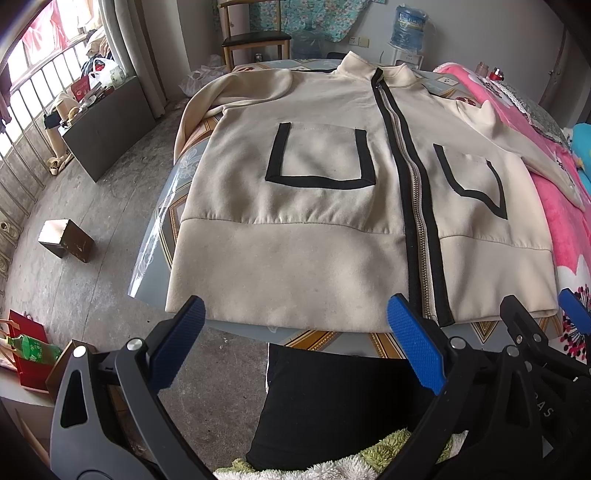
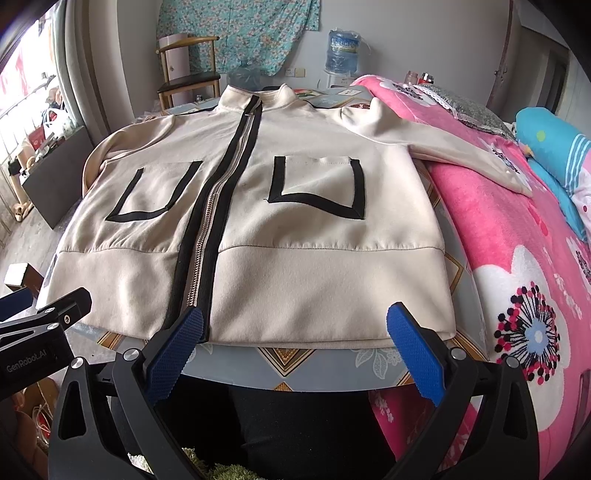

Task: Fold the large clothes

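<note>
A cream zip-up jacket [image 1: 314, 229] [image 2: 295, 229] with black zipper trim and two black-edged pockets lies flat, front up, on a patterned table [image 1: 325, 338] [image 2: 295, 360]. Its collar points away from me. The left sleeve hangs off the table's left side; the right sleeve [image 2: 461, 155] reaches onto the pink blanket. My left gripper [image 1: 295, 317] is open just short of the hem, left of the zipper. My right gripper [image 2: 295, 325] is open too, at the hem right of the zipper. Neither holds anything. The right gripper also shows in the left wrist view [image 1: 543, 314].
A bed with a pink flowered blanket [image 2: 524, 280] adjoins the table's right side. A wooden chair [image 1: 255, 40] and a water dispenser bottle [image 1: 408, 27] stand behind. On the left floor are a small wooden stool [image 1: 66, 240], a dark cabinet [image 1: 107, 125] and a red bag [image 1: 27, 354]. The person's black trousers [image 1: 332, 398] are below.
</note>
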The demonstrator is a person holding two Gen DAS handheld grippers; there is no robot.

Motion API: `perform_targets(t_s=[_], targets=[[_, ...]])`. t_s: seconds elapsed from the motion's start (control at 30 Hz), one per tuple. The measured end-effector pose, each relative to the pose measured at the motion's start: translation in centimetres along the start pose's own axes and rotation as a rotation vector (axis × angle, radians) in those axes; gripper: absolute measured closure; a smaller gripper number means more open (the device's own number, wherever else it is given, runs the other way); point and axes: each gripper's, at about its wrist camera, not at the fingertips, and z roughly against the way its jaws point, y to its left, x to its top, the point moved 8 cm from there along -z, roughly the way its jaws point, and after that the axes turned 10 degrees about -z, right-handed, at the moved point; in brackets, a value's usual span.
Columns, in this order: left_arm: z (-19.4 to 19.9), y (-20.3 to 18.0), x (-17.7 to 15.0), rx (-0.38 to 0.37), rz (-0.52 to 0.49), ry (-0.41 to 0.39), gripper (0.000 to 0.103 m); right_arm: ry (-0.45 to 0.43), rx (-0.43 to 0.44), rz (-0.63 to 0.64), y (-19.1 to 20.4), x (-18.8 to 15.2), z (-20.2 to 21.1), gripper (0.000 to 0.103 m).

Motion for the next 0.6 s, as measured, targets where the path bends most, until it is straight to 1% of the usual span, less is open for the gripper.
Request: perform_targets(t_s=[0.37, 0.6], targets=[[-0.01, 0.06, -0.05, -0.002, 0.001, 0.001, 0.007, -0.001, -0.004, 0.000, -0.10, 0.13, -0.04, 0.006], [-0.71, 0.94, -0.02, -0.003, 0.008, 0.010, 0.007, 0.000, -0.013, 0.002, -0.13, 0.35, -0.27, 0.006]])
